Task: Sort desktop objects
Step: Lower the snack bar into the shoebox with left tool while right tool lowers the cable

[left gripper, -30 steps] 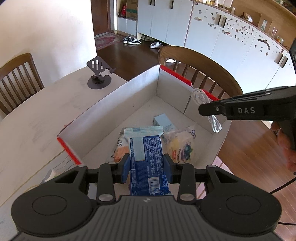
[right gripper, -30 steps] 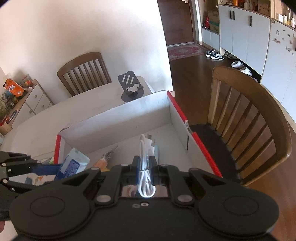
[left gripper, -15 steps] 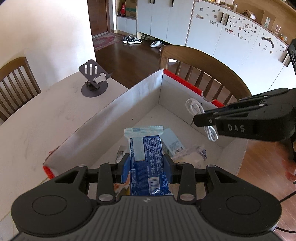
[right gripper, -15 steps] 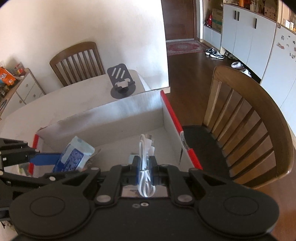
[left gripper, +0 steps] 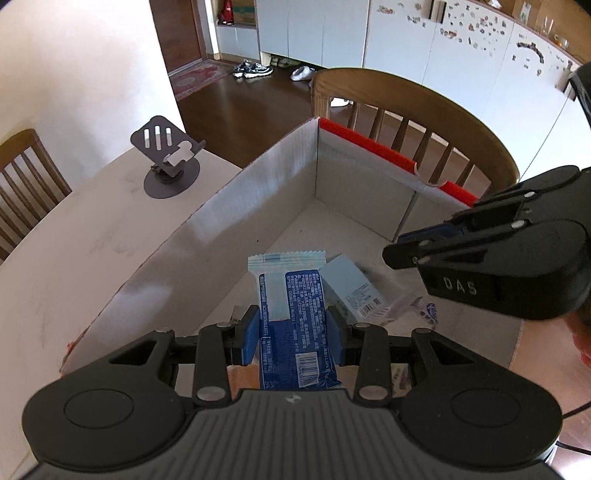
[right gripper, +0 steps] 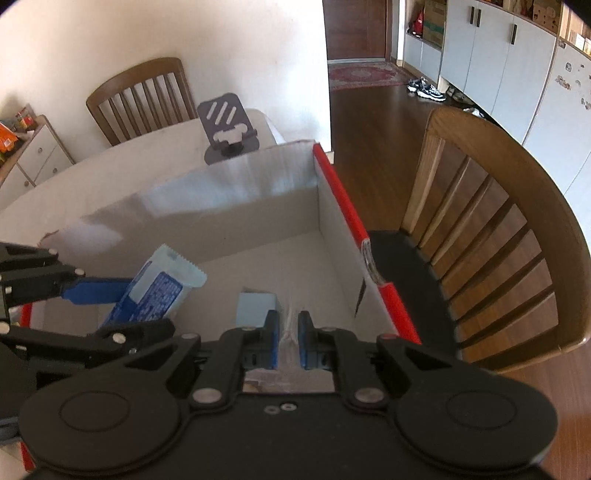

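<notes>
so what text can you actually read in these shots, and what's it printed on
"DAS": raised letters on the side of the right gripper, seen from the left wrist view.
Blue snack packet in the left gripper: dense white print and a barcode, too small to read.
Pale blue box inside the cardboard box: label and barcode, unreadable.
Nothing else legible.

You're in a home's dining area: a pale surface (left gripper: 55, 266) flanked by curved wooden chairs (right gripper: 491, 236), with dark wood flooring (left gripper: 258, 107) beyond. You can see shoes (left gripper: 253, 68) left by white cabinets (left gripper: 306, 29), a patterned rug (right gripper: 364, 74) near a doorway, magnets dotting a white fridge front (left gripper: 461, 44), and a small drawer unit (right gripper: 33, 155) holding snacks.
</notes>
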Demonstrator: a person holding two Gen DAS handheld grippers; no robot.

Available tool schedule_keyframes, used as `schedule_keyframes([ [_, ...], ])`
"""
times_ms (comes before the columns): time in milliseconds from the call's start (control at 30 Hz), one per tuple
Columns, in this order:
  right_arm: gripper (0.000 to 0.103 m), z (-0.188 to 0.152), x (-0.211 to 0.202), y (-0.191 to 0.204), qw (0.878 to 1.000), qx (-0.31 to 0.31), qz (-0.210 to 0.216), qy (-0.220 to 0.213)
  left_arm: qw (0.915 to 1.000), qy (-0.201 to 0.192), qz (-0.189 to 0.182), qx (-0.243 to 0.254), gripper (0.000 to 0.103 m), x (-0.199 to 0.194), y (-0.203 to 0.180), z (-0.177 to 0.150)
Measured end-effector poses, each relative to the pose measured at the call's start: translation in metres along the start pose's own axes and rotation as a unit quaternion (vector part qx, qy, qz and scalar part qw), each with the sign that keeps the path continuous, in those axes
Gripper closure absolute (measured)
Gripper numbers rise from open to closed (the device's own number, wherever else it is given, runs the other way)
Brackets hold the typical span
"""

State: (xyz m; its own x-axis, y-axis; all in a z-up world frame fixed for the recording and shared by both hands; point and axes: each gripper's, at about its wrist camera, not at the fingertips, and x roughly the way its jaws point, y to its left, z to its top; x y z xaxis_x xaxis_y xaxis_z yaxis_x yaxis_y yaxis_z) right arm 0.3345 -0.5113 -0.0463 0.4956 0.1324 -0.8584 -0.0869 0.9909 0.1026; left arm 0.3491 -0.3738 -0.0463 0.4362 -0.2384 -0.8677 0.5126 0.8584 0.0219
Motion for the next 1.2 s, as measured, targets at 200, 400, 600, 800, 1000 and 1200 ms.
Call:
schedule_keyframes([
  [200,0.094,-0.002,0.008,-0.001,1.0,0.004,-0.001,0.009,0.9997,0.02,-0.002,0.011,0.067,0.02,0.001,0.007],
  [400,0.092,-0.006,0.009,-0.004,1.0,0.01,0.007,0.013,0.9991,0.038,-0.01,0.014,0.067,0.035,0.0,0.014],
  [600,0.087,-0.008,0.006,-0.006,1.0,0.015,0.01,0.012,0.9975,0.065,-0.025,0.014,0.067,0.051,0.0,0.017],
  [800,0.081,-0.008,0.006,-0.008,1.0,0.019,0.011,0.01,0.9972,0.069,-0.027,0.001,0.06,0.054,0.003,0.013],
  [1000,0.077,-0.01,0.0,-0.007,1.0,0.021,0.015,0.008,0.9982,0.053,-0.029,0.008,0.041,0.04,0.002,0.013],
  [1200,0.07,-0.013,-0.014,-0.003,1.0,0.015,0.024,0.009,0.9984,0.044,-0.034,-0.002,0.041,0.02,0.005,0.008],
])
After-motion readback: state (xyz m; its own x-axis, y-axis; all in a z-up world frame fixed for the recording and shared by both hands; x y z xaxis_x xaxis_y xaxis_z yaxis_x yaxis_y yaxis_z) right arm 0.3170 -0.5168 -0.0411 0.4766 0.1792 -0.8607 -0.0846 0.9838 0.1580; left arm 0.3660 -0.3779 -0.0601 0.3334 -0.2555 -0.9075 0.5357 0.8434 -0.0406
